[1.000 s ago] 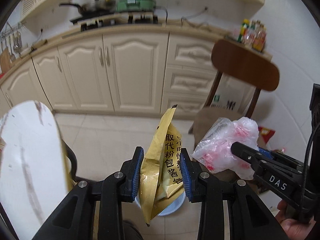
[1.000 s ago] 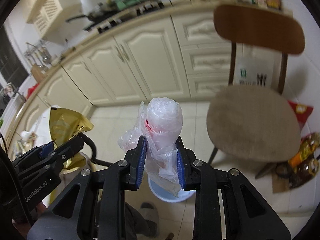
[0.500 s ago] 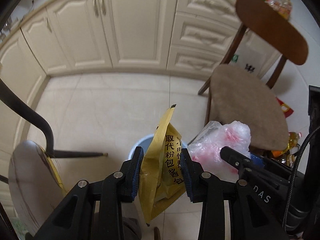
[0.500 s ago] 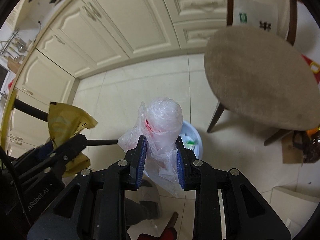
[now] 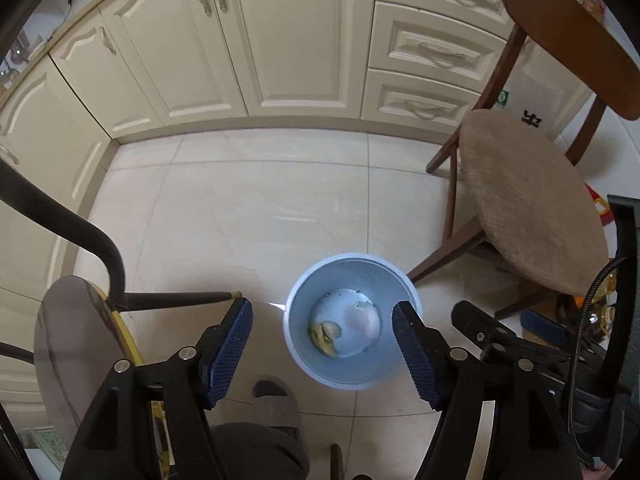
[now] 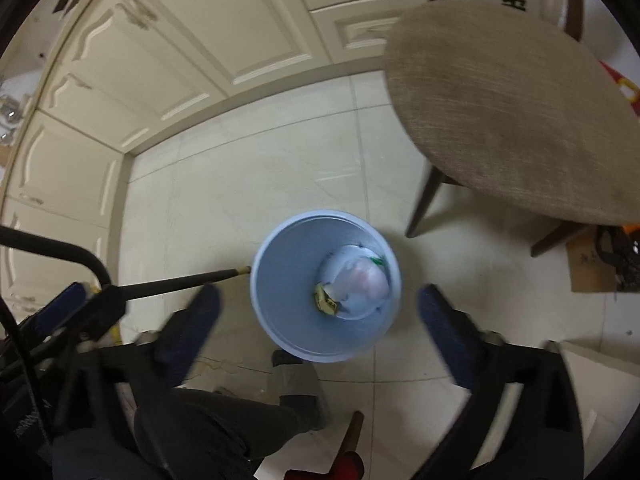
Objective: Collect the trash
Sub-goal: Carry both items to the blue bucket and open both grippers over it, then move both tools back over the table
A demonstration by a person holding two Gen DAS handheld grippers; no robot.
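- The left gripper (image 5: 322,322) is seen with its jaws opening, nothing between the blue pads; the light blue bin (image 5: 298,350) is framed directly beneath the gap.
- The right gripper (image 6: 318,306) is likewise opening, spread very wide and empty, its fingers blurred.
- Inside the bin, a yellow packet (image 5: 322,334) is found at about 8 o'clock on the floor of it, and a pale plastic bag (image 5: 362,318) just beside it towards 2 o'clock; whether they touch cannot quite be told.
- The step in hand is judged to be the release: it is done well if both grippers are held centred over the rim until the trash has settled, then lifted straight up.
- A slippered foot (image 5: 278,402) is placed at 6 o'clock of the bin, a wooden chair (image 5: 532,204) at 2 o'clock; neither should be knocked on withdrawal.
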